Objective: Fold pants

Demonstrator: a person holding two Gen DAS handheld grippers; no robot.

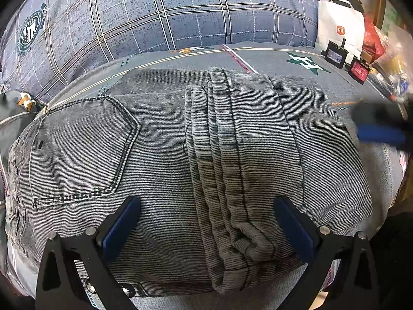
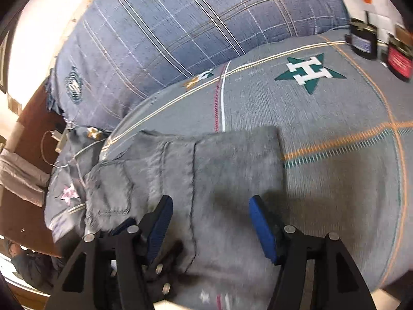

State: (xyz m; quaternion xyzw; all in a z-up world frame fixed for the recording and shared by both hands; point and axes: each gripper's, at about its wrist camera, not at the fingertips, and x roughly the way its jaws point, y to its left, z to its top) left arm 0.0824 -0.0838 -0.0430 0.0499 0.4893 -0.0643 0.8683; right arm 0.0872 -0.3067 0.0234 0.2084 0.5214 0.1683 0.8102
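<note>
Inspection from the left side of the scene to the right: a blue checked pillow (image 1: 165,13) stands along the head of the bed, its round badge at the far left. Below it the grey bedspread (image 1: 271,54) carries thin coloured lines and a green star mark. The pants (image 1: 160,142), grey denim, lie folded into a compact stack on the bedspread. The back pocket (image 1: 80,147) faces up on the left portion of the stack. The bunched leg hems (image 1: 214,155) run across the middle from far edge to near edge, resting on top of the seat panel. The left claw (image 1: 206,230) hangs over the near edge of the stack, jaws spread wide, released; the blue pads stand either side of the hem bundle and nothing is pinched between them. Whether the pads touch the cloth cannot be told. At the right edge of the left wrist view a blurred dark and blue shape sits over the right side of the pants; this is the right claw (image 2: 213,222). In its own view its jaws are parted, holding nothing, above the right half of the folded pants, which appear blurred there. Past the right end of the bed, a white paper bag (image 1: 340,28) with an orange logo stands upright, and two small dark devices (image 1: 335,55) with lit screens rest on the bedspread just in front of it.
</note>
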